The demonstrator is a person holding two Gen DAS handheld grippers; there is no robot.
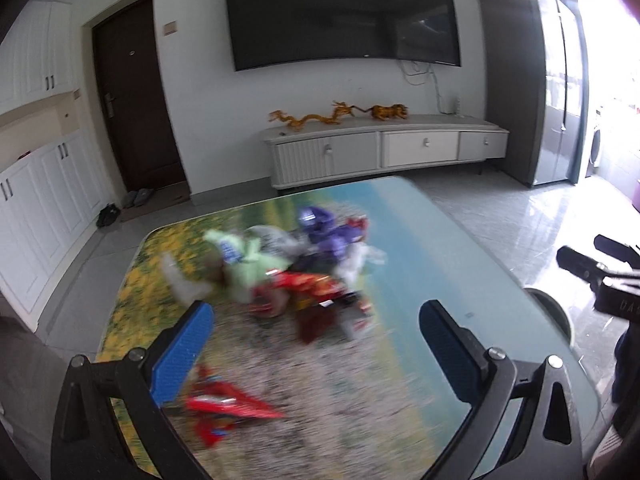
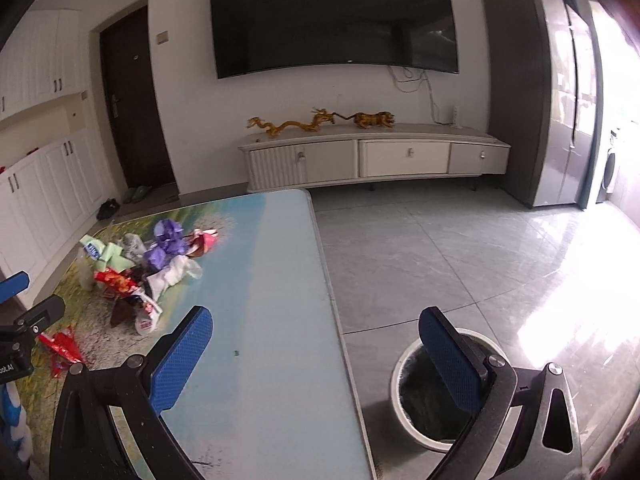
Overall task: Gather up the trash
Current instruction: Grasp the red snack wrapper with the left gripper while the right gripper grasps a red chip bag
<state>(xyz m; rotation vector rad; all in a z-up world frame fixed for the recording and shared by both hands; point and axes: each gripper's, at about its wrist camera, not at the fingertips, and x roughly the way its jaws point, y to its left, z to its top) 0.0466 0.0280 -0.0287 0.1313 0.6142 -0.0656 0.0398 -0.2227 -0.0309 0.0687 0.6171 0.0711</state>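
Note:
A heap of crumpled wrappers (image 1: 304, 264) in green, purple, red and white lies on the picture-printed table (image 1: 420, 248). It shows sharper in the right wrist view as the trash heap (image 2: 148, 268) at the table's left. One red wrapper (image 1: 224, 404) lies apart, close by my left gripper's blue left finger. My left gripper (image 1: 316, 320) hovers open over the table, nothing between its fingers. My right gripper (image 2: 316, 328) is open and empty, straddling the table's right edge. A white bin (image 2: 424, 392) with a black liner stands on the floor under its right finger.
The left gripper's body (image 2: 28, 332) pokes in at the right wrist view's left edge. The right gripper's body (image 1: 600, 272) shows at the left view's right edge. A TV cabinet (image 2: 372, 156), a dark door (image 2: 132, 100) and grey floor tiles (image 2: 440, 248) lie beyond.

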